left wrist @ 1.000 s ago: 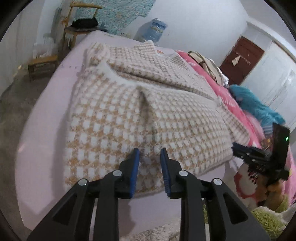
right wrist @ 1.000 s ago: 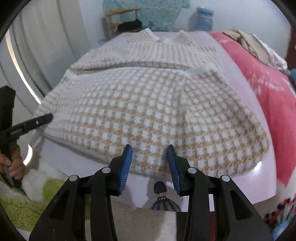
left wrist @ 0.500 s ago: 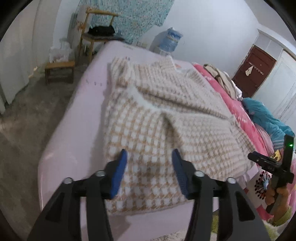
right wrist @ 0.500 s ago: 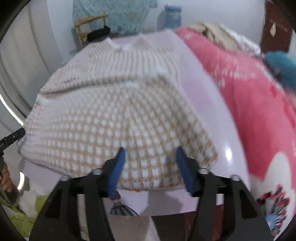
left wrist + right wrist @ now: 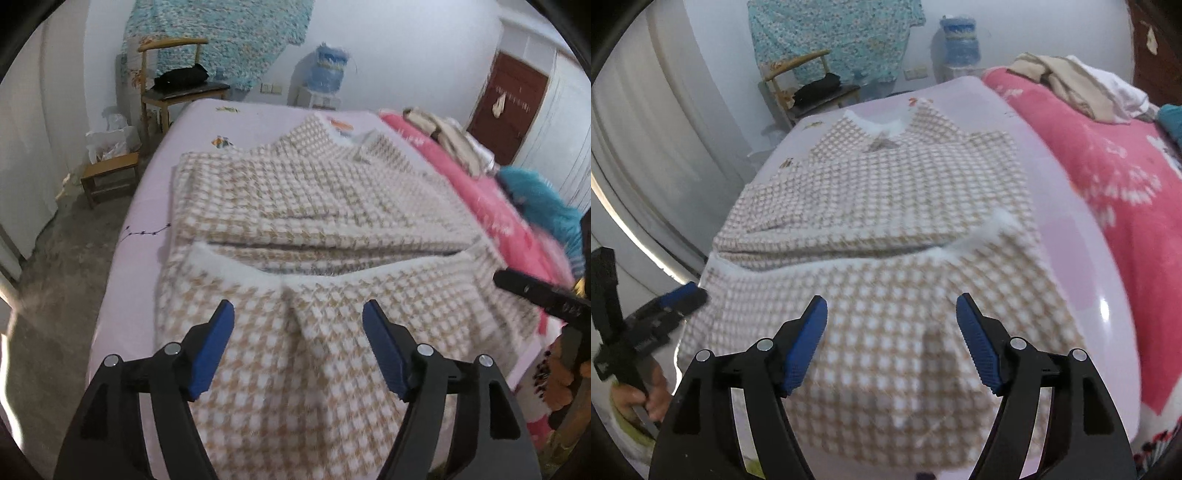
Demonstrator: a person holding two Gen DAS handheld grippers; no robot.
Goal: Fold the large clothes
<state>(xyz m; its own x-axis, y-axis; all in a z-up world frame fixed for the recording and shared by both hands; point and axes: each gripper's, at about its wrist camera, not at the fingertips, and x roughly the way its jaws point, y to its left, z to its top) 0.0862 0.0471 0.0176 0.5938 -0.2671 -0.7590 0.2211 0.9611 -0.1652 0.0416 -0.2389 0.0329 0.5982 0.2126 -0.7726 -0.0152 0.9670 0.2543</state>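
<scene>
A large beige-and-white houndstooth garment (image 5: 314, 206) lies spread on the pink-sheeted bed (image 5: 140, 258), its near part folded up over the rest, with a white-trimmed edge across the middle. My left gripper (image 5: 297, 310) hovers above the near fold. Its jaws are opening and the blue pads touch no cloth. My right gripper (image 5: 892, 302) hangs over the same garment (image 5: 886, 192) from the other side, jaws also opening, nothing held. Each view shows the other gripper at its edge: the right gripper (image 5: 535, 291) and the left gripper (image 5: 676, 295), held by a hand.
A pink flowered blanket (image 5: 498, 206) with a pile of clothes (image 5: 443, 136) and a teal item (image 5: 535, 199) covers the bed's right side. A wooden chair (image 5: 177, 85), a low stool (image 5: 110, 173) and a water bottle (image 5: 328, 70) stand beyond, with bare floor at the left.
Both pairs of jaws have widened from a narrow gap at the garment's near edge. Both grippers have drawn back and up, so more of the bed and room shows.
</scene>
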